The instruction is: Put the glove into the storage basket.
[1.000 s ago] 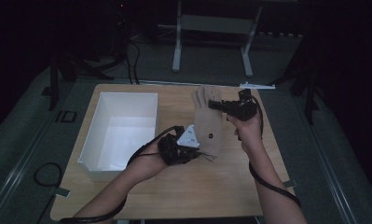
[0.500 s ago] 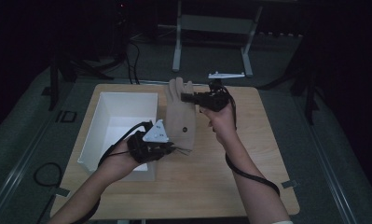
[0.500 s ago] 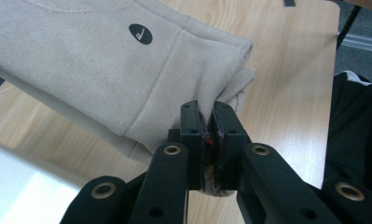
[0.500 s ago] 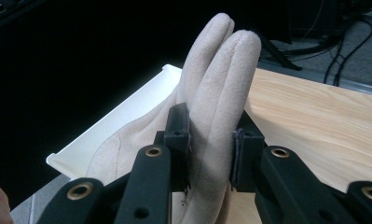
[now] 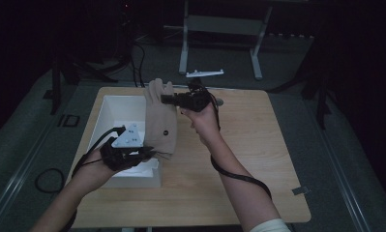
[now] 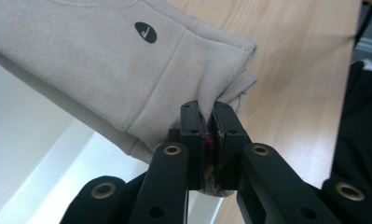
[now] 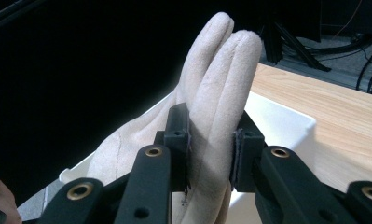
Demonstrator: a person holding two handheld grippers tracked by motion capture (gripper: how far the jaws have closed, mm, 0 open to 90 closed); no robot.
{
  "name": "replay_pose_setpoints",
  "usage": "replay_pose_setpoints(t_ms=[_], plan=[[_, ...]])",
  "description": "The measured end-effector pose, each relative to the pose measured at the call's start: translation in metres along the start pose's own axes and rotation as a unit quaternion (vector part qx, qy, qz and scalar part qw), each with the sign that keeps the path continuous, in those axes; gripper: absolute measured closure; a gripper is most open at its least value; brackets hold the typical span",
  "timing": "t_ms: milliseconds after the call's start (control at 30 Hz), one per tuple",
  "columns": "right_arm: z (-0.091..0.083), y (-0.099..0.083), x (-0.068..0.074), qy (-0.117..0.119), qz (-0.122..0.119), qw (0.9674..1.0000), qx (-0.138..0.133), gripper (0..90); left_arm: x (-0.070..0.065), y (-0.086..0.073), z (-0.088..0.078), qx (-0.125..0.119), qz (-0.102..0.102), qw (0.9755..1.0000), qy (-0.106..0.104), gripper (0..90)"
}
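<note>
Glove (image 5: 160, 123) lengthwise, fingertips pointing away

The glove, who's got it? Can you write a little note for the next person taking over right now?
Left gripper: jaws shut on the cuff of the beige glove.
Right gripper: jaws clamped on the glove's finger end.
The glove hangs stretched between both grippers, above the table's edge of the white bin.
Done: glove lifted off the table.
Left, most likely: carry it over the bin, lower it in and open both jaws.
</note>
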State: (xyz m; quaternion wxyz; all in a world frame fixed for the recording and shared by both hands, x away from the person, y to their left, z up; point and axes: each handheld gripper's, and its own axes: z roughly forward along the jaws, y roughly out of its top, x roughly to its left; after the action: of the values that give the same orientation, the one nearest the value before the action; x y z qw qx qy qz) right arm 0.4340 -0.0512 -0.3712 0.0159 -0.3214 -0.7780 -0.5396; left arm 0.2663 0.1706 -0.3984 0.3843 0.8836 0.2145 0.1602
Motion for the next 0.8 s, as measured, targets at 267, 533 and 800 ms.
replay_pose_setpoints(t_ms=[267,533,800], plan=[[0.04,0.002,0.011,0.015,0.001,0.9997,0.018,73.1,0.015,-0.035,-0.013,0.011,-0.035,0.9992,0.018,85.1],[0.075,-0.002,0.016,0.02,0.003,0.9989,0.042,73.2,0.018,-0.059,-0.011,0.035,-0.055,0.9971,0.038,85.1],[0.108,-0.02,0.009,0.003,0.01,0.9969,0.078,73.2,0.019,-0.078,0.007,0.064,-0.073,0.9942,0.045,85.0]])
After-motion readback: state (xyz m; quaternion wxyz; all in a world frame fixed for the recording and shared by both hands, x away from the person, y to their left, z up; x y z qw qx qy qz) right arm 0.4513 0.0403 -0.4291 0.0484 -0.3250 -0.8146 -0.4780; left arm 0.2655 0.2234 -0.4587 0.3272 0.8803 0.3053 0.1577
